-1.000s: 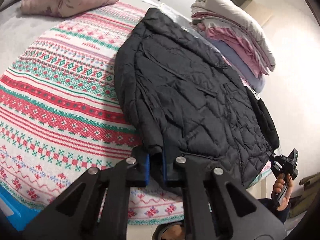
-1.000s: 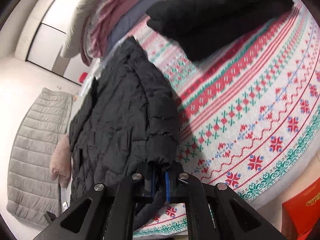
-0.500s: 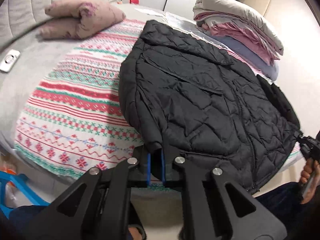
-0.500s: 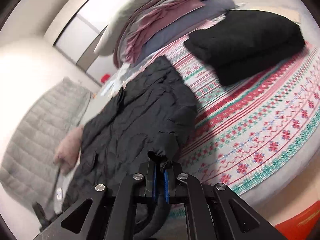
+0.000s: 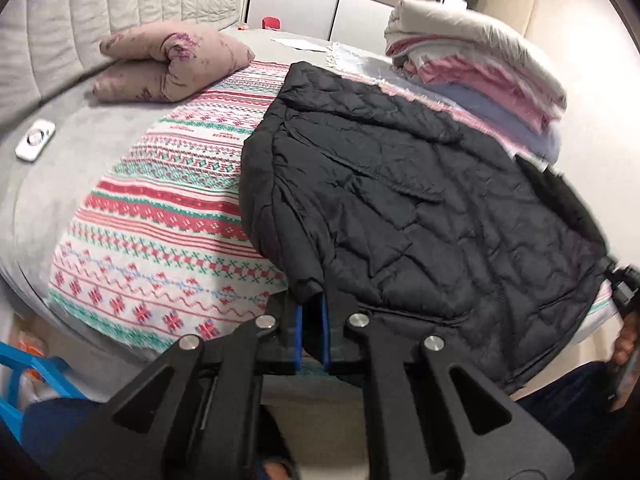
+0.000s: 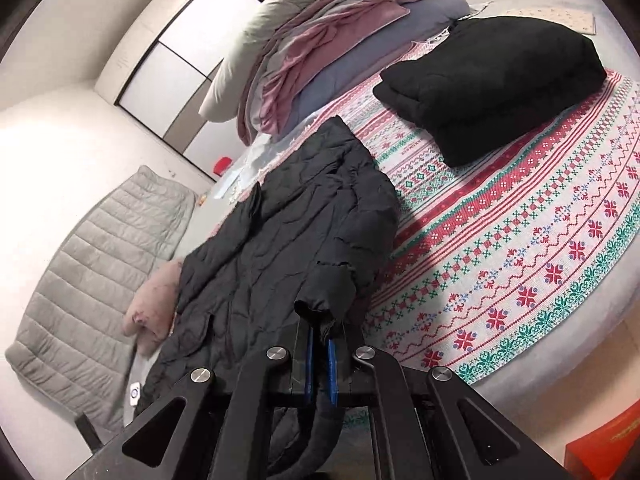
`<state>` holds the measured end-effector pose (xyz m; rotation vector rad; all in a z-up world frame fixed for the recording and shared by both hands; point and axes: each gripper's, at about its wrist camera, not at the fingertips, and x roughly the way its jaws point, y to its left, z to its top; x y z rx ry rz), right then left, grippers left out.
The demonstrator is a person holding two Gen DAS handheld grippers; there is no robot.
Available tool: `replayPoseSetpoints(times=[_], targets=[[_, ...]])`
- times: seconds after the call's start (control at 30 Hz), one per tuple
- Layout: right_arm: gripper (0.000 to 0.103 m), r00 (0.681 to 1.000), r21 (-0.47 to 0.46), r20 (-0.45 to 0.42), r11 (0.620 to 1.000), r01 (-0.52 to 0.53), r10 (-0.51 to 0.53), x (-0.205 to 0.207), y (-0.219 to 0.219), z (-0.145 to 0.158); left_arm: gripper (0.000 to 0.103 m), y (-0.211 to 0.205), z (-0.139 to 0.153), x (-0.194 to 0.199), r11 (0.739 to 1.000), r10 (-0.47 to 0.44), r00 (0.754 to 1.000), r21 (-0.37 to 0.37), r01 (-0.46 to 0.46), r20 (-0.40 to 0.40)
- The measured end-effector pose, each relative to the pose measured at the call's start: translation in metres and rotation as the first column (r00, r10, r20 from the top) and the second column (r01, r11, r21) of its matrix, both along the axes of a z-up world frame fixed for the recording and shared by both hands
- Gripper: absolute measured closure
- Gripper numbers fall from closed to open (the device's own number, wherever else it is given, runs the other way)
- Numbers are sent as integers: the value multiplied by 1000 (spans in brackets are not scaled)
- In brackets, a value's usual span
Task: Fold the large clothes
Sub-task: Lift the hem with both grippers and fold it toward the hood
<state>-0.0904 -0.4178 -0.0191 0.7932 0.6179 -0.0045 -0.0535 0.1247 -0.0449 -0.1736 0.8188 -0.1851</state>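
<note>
A black quilted jacket (image 5: 400,208) lies spread on a patterned red, green and white blanket (image 5: 168,216) on the bed; it also shows in the right wrist view (image 6: 288,240). My left gripper (image 5: 311,320) is shut on the jacket's near left corner, at the sleeve cuff and hem. My right gripper (image 6: 320,344) is shut on the jacket's other near corner, at a sleeve cuff. The right gripper also shows at the far right of the left wrist view (image 5: 624,284), held in a hand.
A folded black garment (image 6: 492,80) lies on the blanket beyond the jacket. A stack of folded bedding (image 5: 480,68) stands at the back. A pink pillow (image 5: 172,64) and a white remote (image 5: 35,144) lie at the left. A red box (image 6: 604,444) stands on the floor.
Both grippers have pulled back toward the bed's near edge, still holding the jacket. The jacket has slid nearer and lies flatter and more spread out.
</note>
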Motion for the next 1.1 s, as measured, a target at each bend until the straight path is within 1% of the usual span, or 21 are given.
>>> replayPoseSetpoints(times=[0.07, 0.2, 0.27, 0.3, 0.33, 0.4, 0.5, 0.63, 0.7, 0.73, 0.8, 0.83, 0.87, 0.9, 0.93, 1.03, 1.07, 1.1], targets=[[99, 1000, 2, 15, 1000, 7, -7, -6, 1, 3, 95, 4, 8, -8, 999, -3, 1000, -39, 4, 8], [99, 998, 45, 57, 999, 7, -9, -25, 3, 8, 95, 15, 27, -27, 995, -4, 1000, -103, 6, 25], [99, 997, 79, 81, 997, 8, -15, -37, 2, 11, 96, 23, 40, -37, 987, -16, 1000, -159, 20, 23], [99, 994, 117, 104, 993, 5, -18, -46, 1, 15, 96, 26, 46, -42, 984, -22, 999, -177, 27, 31], [99, 993, 132, 121, 991, -1, -15, -50, 1, 19, 96, 29, 55, -49, 980, -25, 999, -194, 33, 43], [100, 987, 137, 160, 991, -5, -17, -62, 2, 34, 96, 36, 72, -60, 968, -37, 997, -247, 51, 62], [100, 966, 134, 258, 991, -26, -9, -78, 5, 69, 96, 48, 98, -73, 943, -51, 994, -324, 81, 101], [100, 940, 97, 341, 995, -10, -24, -87, 9, 107, 96, 65, 133, -71, 925, -16, 984, -370, 83, 180], [100, 933, 94, 359, 996, -8, -26, -83, 8, 118, 97, 69, 140, -62, 925, 3, 981, -373, 71, 195], [100, 931, 82, 364, 997, -3, -27, -78, 7, 124, 97, 72, 141, -52, 925, 18, 981, -375, 56, 193], [100, 936, 78, 350, 997, 14, -40, -57, 4, 130, 97, 76, 139, -28, 913, 29, 986, -406, 42, 166], [100, 939, 85, 341, 996, 22, -50, -47, 1, 130, 97, 79, 137, -12, 900, 33, 989, -435, 33, 144], [100, 941, 100, 334, 995, 29, -61, -35, -2, 130, 97, 82, 136, 6, 879, 42, 992, -477, 18, 115], [100, 943, 129, 326, 991, 34, -75, -14, -6, 130, 97, 82, 138, 23, 864, 51, 993, -503, 8, 102], [100, 944, 147, 318, 988, 41, -86, 3, -9, 131, 97, 80, 142, 42, 855, 68, 993, -518, -6, 100], [100, 956, 183, 265, 980, 74, -121, 74, -17, 135, 96, 64, 149, 115, 847, 126, 990, -526, -73, 66], [99, 961, 189, 241, 978, 90, -135, 97, -19, 133, 95, 57, 144, 148, 843, 146, 989, -527, -107, 31], [99, 968, 192, 197, 975, 114, -153, 129, -23, 128, 92, 50, 138, 176, 841, 143, 990, -527, -121, 0]])
